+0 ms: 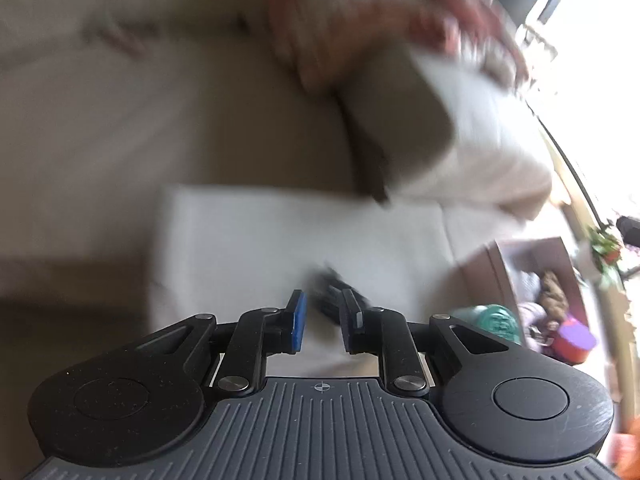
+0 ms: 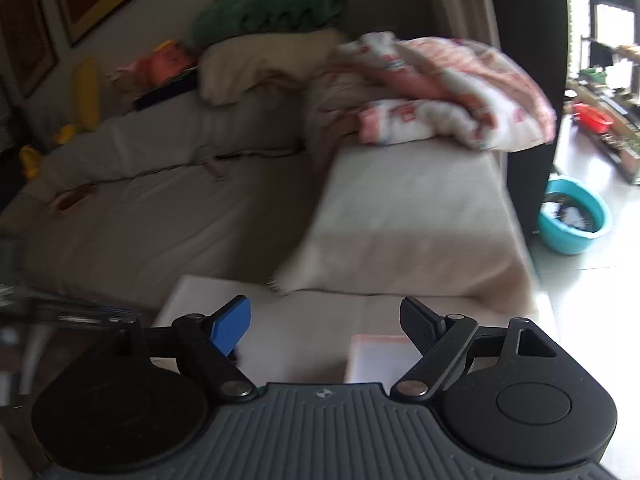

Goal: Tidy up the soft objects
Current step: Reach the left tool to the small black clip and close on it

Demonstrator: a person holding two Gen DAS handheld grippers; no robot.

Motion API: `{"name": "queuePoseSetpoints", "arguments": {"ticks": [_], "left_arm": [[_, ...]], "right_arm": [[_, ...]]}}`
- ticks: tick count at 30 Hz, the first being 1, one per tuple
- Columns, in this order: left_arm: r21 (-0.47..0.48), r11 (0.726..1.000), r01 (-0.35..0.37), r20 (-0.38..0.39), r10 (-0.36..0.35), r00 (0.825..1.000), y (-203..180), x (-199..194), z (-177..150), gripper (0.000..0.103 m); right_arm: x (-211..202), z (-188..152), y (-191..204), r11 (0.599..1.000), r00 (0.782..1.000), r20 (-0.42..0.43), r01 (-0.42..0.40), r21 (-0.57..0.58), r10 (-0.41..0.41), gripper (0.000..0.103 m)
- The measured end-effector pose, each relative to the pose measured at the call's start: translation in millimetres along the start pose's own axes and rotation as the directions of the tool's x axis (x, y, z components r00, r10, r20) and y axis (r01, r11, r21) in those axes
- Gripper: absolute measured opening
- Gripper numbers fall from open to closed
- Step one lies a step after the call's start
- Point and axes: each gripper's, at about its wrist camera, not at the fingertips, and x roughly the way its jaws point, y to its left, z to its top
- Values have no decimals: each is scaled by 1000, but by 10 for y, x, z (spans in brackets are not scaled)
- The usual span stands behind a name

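A pink-and-white patterned blanket (image 2: 436,92) lies crumpled on the beige sofa's arm end; it shows blurred at the top of the left wrist view (image 1: 376,20). A cream pillow (image 2: 260,68) with a green cushion (image 2: 272,8) on top sits at the sofa back. A beige cushion (image 2: 412,216) lies in front of the blanket. My left gripper (image 1: 324,320) has a narrow gap with nothing between the fingers, above a white surface (image 1: 248,240). My right gripper (image 2: 326,324) is open and empty above the same white surface (image 2: 304,320).
Yellow and orange soft toys (image 2: 88,92) lie at the sofa's far left. A teal basin (image 2: 574,216) stands on the floor at right. A box of toys (image 1: 548,292) and a teal object (image 1: 492,320) are at the left view's right edge.
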Motion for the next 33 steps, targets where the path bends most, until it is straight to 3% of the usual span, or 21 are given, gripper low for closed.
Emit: {"name": "queuePoseSetpoints", "arguments": {"ticks": [2,8,13,14,16,20,22,27,33], "left_arm": [[-29,1000,3,-99,-6,995,-129,336,123,21],[-117,981,-154,-258,120,959,-289,915,268,21],[-158,960,-233,-300,178,937,-321,1027,436,25],[-147,952,-270,-309,215,926,-333,1058,457,27],[-115,944,-311,-332,258,907,-371,1095,480,40],[-38,927,-373,-377,332,865,-498,1145,447,43],[-27,928,-371,-408,328,852,-534,1177,412,42],[-14,942,-335,-450,293,844,-613,1271,358,42],[2,971,-241,-402,221,889,-683,1157,382,39]], "right_arm": [[36,-58,108,998,999,-21,-48,-36,47,82],[107,-462,51,985,997,-49,-73,-160,65,82],[211,-524,-256,987,994,-45,-102,-124,97,82],[246,-535,-320,988,993,-47,-109,-106,104,82],[303,-567,-443,990,992,-56,-118,-72,114,82],[410,-636,-626,992,990,-79,-122,-33,119,82],[433,-656,-658,992,990,-78,-119,-31,117,82],[471,-705,-690,992,991,-64,-119,-28,117,82],[506,-759,-665,995,993,-77,-95,-33,92,82]]}}
